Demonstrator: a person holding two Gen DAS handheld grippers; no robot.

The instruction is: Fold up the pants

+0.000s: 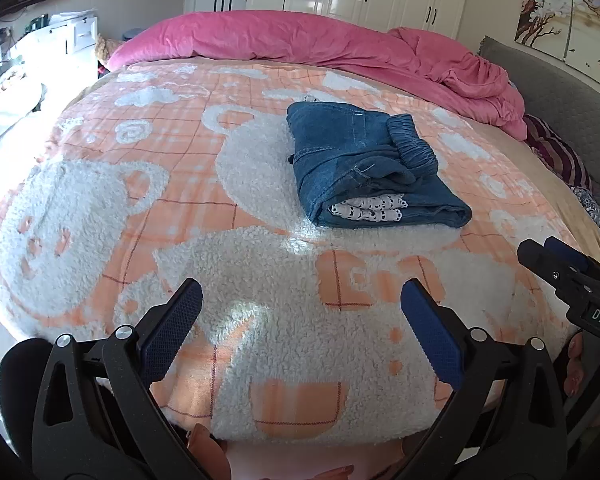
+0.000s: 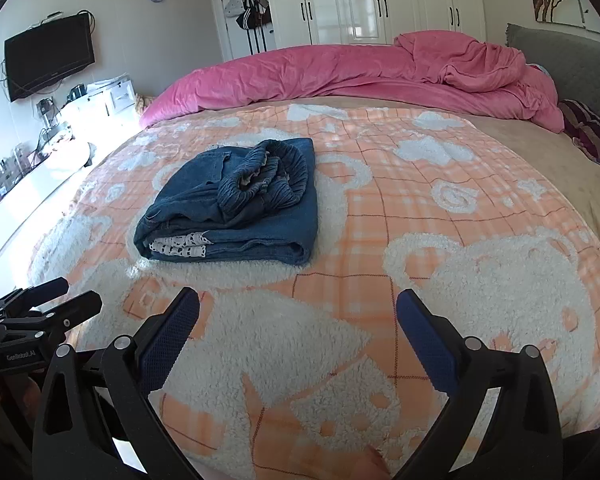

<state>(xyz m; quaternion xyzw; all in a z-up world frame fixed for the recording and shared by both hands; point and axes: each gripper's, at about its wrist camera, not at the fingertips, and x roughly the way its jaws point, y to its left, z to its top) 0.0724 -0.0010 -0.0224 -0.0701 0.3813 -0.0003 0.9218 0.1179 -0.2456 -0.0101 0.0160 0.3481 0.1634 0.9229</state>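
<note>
Left hand-held gripper (image 1: pixel 300 320) and right hand-held gripper (image 2: pixel 298 320) both hover wide open and empty over the near edge of the bed (image 1: pixel 100 184), well short of the pants (image 1: pixel 374 168). The pants lie folded into a compact bundle on the blanket (image 2: pixel 480 280), waistband bunched on top, beyond both grippers. Judging by that, the folding looks finished, so nothing needs holding.
</note>
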